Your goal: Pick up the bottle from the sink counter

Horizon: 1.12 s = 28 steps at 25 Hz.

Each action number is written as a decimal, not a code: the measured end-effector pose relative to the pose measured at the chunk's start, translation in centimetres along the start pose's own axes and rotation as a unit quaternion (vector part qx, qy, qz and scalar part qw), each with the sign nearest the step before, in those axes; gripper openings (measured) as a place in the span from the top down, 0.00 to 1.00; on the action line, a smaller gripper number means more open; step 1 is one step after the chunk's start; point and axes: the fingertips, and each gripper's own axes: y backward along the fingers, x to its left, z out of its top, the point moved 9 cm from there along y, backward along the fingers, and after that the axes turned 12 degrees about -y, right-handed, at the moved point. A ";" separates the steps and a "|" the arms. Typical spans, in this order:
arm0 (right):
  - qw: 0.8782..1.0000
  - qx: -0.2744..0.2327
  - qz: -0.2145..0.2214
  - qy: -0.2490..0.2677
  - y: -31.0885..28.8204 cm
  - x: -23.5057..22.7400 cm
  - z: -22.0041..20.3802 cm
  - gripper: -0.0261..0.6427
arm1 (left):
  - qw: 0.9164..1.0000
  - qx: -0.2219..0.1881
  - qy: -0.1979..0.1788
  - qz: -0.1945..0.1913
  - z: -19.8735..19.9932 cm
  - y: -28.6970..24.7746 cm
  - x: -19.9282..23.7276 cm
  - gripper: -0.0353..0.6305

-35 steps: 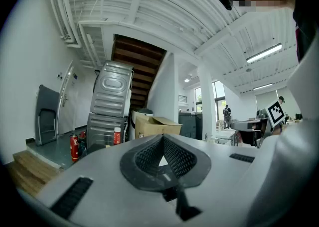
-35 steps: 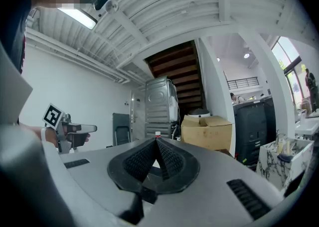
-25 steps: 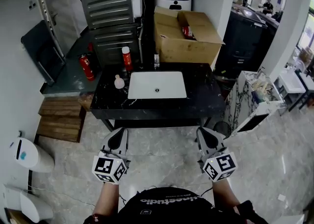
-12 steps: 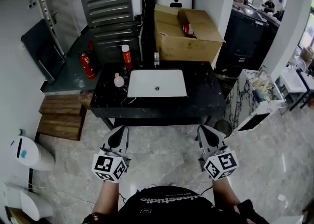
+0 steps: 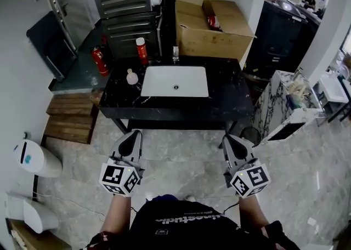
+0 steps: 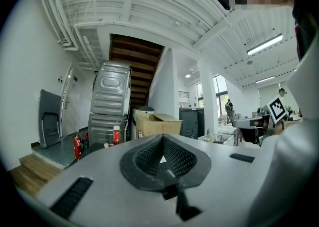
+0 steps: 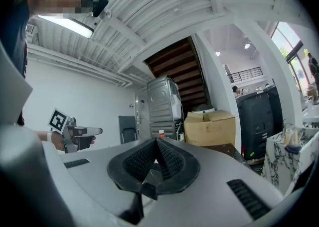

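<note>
While both grippers hang low over the floor, short of the worktop [image 5: 225,92], the step in hand reads as the approach; no reach has begun.

Left gripper [image 5: 132,135]: jaws pressed together, nothing between them. Right gripper [image 5: 228,139]: likewise clenched and empty. Both sets of tips point toward the near edge of the worktop and are well apart from it.

Task object, two candidates:
- Red bottle [image 5: 142,50] with a white cap. It stands upright at the far edge of the worktop, well ahead of the left jaws and slightly to their right, left of the faucet [image 5: 175,52].
- Small pale bottle [image 5: 131,77]. It is nearer, almost straight ahead of the left jaws, just beside the left rim of the sink [image 5: 186,76].

I cannot tell which one the task means; the red one is the more obvious. The sink lies ahead, between the two grippers.

Judgement, next move: step closer, open the left jaws wide enough for the bottle's body, bring them in level around it from the front, then close. The left gripper is the nearer one. The tall red bottle may tip if it is nudged off-centre.
</note>
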 end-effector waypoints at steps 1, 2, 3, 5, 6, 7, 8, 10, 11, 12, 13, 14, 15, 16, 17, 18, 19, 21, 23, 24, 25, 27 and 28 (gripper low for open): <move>1.000 0.001 0.003 -0.002 0.0 -0.4 -0.2 0.90 | 1.000 0.000 -0.001 0.002 0.0 -0.1 -0.3 0.93; 1.000 0.002 0.007 -0.005 0.0 -0.6 -0.4 0.90 | 1.000 0.002 -0.002 0.003 0.0 -0.1 -0.6 0.93; 1.000 0.004 0.010 -0.008 -0.2 -0.8 -0.6 0.90 | 1.000 0.005 -0.002 0.005 -0.1 -0.2 -0.8 0.93; 1.000 0.007 0.015 -0.015 -0.6 -1.0 -0.9 0.90 | 1.000 0.013 -0.002 0.007 -0.5 -0.3 -0.8 0.93; 1.000 0.007 0.018 -0.016 -0.9 -1.1 -1.1 0.90 | 1.000 0.016 -0.002 0.009 -0.7 -0.4 -0.6 0.93; 1.000 0.007 0.020 -0.015 -1.5 -1.2 -1.1 0.90 | 1.000 0.018 -0.001 0.012 -1.0 -0.7 -0.3 0.93; 1.000 0.007 0.022 -0.013 -2.2 -1.4 -1.1 0.90 | 1.000 0.020 0.000 0.014 -1.3 -1.1 0.1 0.93; 1.000 0.007 0.024 -0.010 -4.1 -1.8 -1.3 0.90 | 1.000 0.022 0.002 0.016 -2.1 -2.2 1.2 0.93; 1.000 0.008 0.025 -0.009 -5.3 -2.0 -1.4 0.90 | 1.000 0.024 0.005 0.017 -2.6 -3.0 2.0 0.93; 1.000 0.009 0.024 -0.009 -6.5 -2.2 -1.5 0.90 | 0.999 0.027 0.009 0.017 -3.3 -4.0 2.9 0.93; 1.000 0.010 0.024 -0.008 -7.8 -2.3 -1.5 0.90 | 0.999 0.030 0.014 0.016 -4.0 -5.1 3.8 0.93; 1.000 0.011 0.023 -0.006 -9.2 -2.5 -1.5 0.90 | 0.999 0.033 0.018 0.013 -4.7 -6.4 4.7 0.93; 1.000 0.011 0.022 -0.005 -10.7 -2.7 -1.4 0.90 | 0.999 0.035 0.022 0.010 -5.4 -7.7 5.6 0.93; 1.000 0.012 0.020 -0.003 -12.2 -3.0 -1.3 0.90 | 0.999 0.036 0.025 0.006 -6.0 -9.2 6.5 0.93; 1.000 0.012 0.019 -0.001 -13.9 -3.5 -1.3 0.90 | 0.999 0.035 0.027 0.002 -6.4 -10.6 7.5 0.93; 1.000 0.010 0.016 0.001 -15.8 -4.0 -1.2 0.90 | 0.999 0.033 0.028 -0.001 -6.7 -12.2 8.6 0.93; 1.000 0.008 0.014 0.001 -17.9 -4.4 -0.9 0.90 | 0.999 0.030 0.029 -0.004 -7.0 -13.8 9.9 0.93; 1.000 0.001 0.015 0.001 -22.3 -4.4 0.2 0.90 | 0.999 0.026 0.033 -0.010 -7.5 -16.8 12.8 0.93; 1.000 -0.004 0.026 0.012 -26.3 -3.9 1.3 0.90 | 0.999 0.024 0.036 -0.015 -8.0 -19.4 15.5 0.93; 0.999 -0.006 0.032 0.020 -28.1 -3.5 1.8 0.90 | 0.999 0.024 0.038 -0.017 -8.2 -20.5 16.7 0.93; 0.999 -0.008 0.036 0.023 -29.6 -3.2 2.2 0.90 | 0.999 0.022 0.039 -0.017 -8.2 -21.4 17.9 0.93; 0.999 -0.012 0.039 0.024 -32.1 -2.9 2.8 0.90 | 0.999 0.020 0.038 -0.020 -8.3 -23.1 19.9 0.93; 0.999 -0.013 0.038 0.024 -33.1 -2.8 2.9 0.90 | 0.999 0.018 0.037 -0.021 -8.4 -23.9 20.8 0.93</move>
